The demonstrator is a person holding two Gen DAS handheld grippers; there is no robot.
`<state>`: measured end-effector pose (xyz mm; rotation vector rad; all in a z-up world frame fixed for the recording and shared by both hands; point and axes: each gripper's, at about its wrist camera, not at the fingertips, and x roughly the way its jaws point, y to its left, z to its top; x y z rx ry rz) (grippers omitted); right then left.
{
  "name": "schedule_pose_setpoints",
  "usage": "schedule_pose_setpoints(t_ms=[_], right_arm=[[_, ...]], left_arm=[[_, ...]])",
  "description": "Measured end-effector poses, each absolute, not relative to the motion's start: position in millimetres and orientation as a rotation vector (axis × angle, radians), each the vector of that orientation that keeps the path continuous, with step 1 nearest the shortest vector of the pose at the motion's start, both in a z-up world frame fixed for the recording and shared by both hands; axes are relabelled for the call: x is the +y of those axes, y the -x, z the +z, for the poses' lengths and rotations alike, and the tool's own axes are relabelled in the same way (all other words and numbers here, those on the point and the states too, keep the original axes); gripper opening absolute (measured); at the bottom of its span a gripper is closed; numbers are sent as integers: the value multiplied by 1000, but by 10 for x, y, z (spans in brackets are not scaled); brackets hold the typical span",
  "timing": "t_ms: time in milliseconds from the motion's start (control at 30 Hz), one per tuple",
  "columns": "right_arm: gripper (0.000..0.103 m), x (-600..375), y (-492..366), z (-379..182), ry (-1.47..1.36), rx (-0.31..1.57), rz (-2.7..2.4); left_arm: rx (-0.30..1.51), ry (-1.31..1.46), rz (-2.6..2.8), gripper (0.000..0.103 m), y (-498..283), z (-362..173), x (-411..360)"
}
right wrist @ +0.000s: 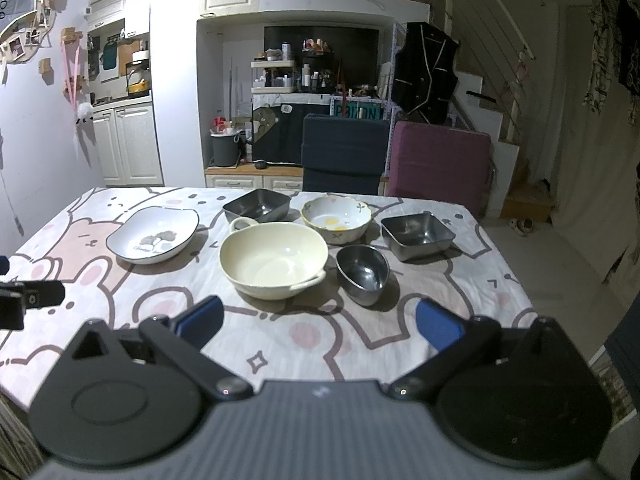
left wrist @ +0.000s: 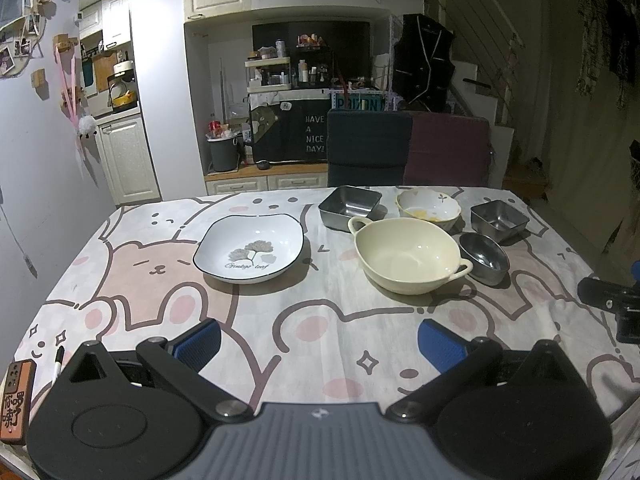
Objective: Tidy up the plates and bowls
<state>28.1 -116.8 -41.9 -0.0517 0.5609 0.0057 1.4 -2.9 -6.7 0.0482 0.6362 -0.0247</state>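
A white plate with a dark rim and leaf print (left wrist: 249, 249) (right wrist: 154, 235) lies left of centre on the table. A cream two-handled bowl (left wrist: 410, 256) (right wrist: 274, 260) sits mid-table. Behind it stand a square steel dish (left wrist: 350, 205) (right wrist: 257, 205) and a floral ceramic bowl (left wrist: 429, 207) (right wrist: 337, 216). To the right are a second square steel dish (left wrist: 500, 219) (right wrist: 418, 235) and a small round steel bowl (left wrist: 484, 257) (right wrist: 363, 274). My left gripper (left wrist: 318, 344) is open and empty over the near table. My right gripper (right wrist: 318, 322) is open and empty, just short of the cream bowl.
The table carries a bear-print cloth (left wrist: 320, 320) (right wrist: 320, 344). A dark blue chair (left wrist: 368, 148) (right wrist: 344, 154) and a maroon chair (left wrist: 448, 152) (right wrist: 440, 164) stand at the far edge. A small orange box (left wrist: 16, 404) and a pen (left wrist: 58, 364) lie at the near left corner.
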Motion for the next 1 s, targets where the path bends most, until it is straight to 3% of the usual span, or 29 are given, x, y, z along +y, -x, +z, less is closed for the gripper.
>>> schedule_pose_setpoints(t_ms=[1000], right_arm=[[103, -484, -1418, -392, 197, 572, 181]], left_arm=[[658, 58, 23, 103, -1041, -101, 656]])
